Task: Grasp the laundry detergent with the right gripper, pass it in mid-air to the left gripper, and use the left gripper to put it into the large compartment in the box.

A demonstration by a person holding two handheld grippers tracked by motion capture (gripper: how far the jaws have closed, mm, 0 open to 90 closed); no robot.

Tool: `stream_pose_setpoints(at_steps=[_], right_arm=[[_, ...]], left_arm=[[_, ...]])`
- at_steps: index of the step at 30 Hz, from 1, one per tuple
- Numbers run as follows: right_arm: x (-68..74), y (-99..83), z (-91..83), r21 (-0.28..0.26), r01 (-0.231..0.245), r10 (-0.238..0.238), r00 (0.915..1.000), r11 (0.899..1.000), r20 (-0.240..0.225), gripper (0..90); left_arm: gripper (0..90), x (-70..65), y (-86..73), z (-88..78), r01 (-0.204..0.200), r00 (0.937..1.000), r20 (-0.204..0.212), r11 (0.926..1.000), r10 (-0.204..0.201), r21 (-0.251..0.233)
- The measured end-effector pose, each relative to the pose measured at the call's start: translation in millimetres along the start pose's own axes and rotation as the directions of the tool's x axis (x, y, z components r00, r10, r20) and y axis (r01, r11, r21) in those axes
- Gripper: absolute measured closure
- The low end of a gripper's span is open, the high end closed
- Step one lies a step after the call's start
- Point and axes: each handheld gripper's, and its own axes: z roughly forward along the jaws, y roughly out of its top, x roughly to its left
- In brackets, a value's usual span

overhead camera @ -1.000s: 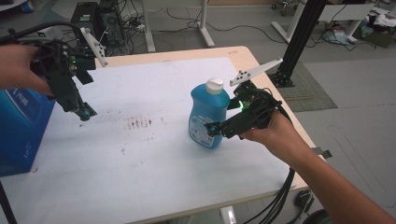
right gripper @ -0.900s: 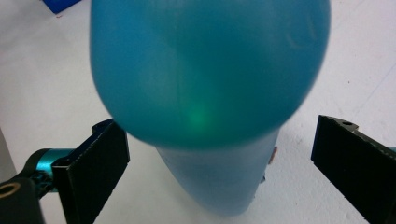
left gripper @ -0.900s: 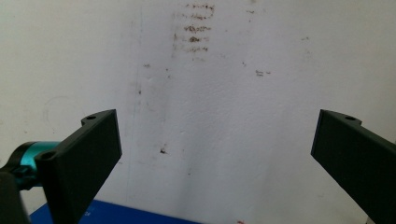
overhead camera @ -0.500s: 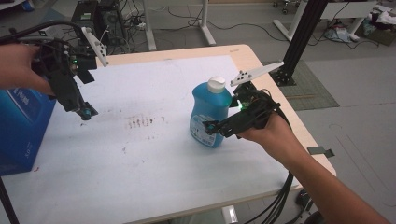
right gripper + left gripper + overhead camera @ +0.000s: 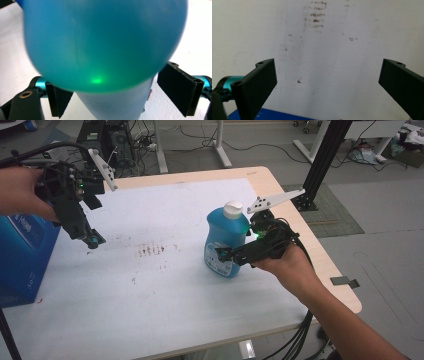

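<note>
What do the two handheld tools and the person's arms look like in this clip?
Both tools are black, each topped by a pale grey three-cornered plate with dark dots. The left tool and right tool have flat black rectangular jaws on teal fittings, and small green lights glow on their bodies. Black cables trail from each. The forearms are bare, with no sleeves in view.

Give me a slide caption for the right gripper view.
Right gripper straddles the blue bottle, jaws spread beside it.

The blue box (image 5: 22,255), at the tabletop's (image 5: 165,290) edge left of the blue bottle (image 5: 225,240), carries white lettering too blurred to read. The bottle's label (image 5: 219,261) is likewise illegible. No text can be made out anywhere.
</note>
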Motion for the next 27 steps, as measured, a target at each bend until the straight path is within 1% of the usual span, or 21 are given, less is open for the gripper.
stream_pose_setpoints(at_steps=[4, 9, 10, 11, 15, 16, 18, 24, 27], right_arm=[[-0.4, -2.5, 1.7, -0.019, -0.006, 0.006, 1.0000, 1.000, -0.003, 18.0], [0.1, -4.8, 4.2, -0.027, -0.014, 0.014, 0.9999, 1.000, 0.004, 18.7], [0.3, -5.0, 4.3, -0.031, -0.013, 0.013, 0.9999, 0.999, 0.004, 24.0], [0.4, -5.4, 4.1, -0.041, -0.008, 0.007, 0.9999, 0.999, -0.007, 26.2], [1.0, -6.3, 5.4, -0.048, -0.010, 0.010, 0.9999, 0.999, 0.002, 26.5], [1.1, -6.4, 5.6, -0.050, -0.009, 0.009, 0.9999, 0.999, 0.004, 27.7], [1.4, -6.6, 5.4, -0.056, -0.002, 0.002, 1.0000, 0.998, 0.003, 32.1], [3.3, -6.7, 5.8, -0.062, 0.015, -0.014, 0.9997, 0.998, 0.019, 36.4], [3.9, -7.0, 5.2, -0.066, 0.034, -0.032, 0.9990, 0.997, 0.032, 38.7]], left_arm=[[1.7, -0.1, -0.8, -0.2, 0.001, 1.0000, -0.001, 1.0000, -0.001, -0.001], [1.7, 0.0, -2.0, -0.4, 0.001, 1.0000, 0.002, 1.0000, -0.001, 0.000], [1.7, 0.0, -2.1, -0.4, 0.001, 1.0000, 0.002, 1.0000, -0.001, 0.000], [1.6, 0.1, -2.1, -0.3, -0.001, 1.0000, 0.003, 1.0000, 0.001, 0.001], [1.7, -0.3, -2.6, -0.4, 0.002, 1.0000, 0.002, 1.0000, -0.002, 0.000], [1.7, -0.3, -2.8, -0.3, 0.001, 1.0000, 0.002, 1.0000, -0.001, -0.004], [1.7, -0.1, -3.1, -0.4, 0.001, 1.0000, 0.002, 1.0000, -0.001, -0.004], [1.7, -0.2, -3.3, -0.1, 0.000, 1.0000, 0.002, 1.0000, 0.000, -0.006], [1.7, -0.5, -3.7, 0.4, 0.001, 1.0000, 0.003, 1.0000, -0.001, -0.009]])
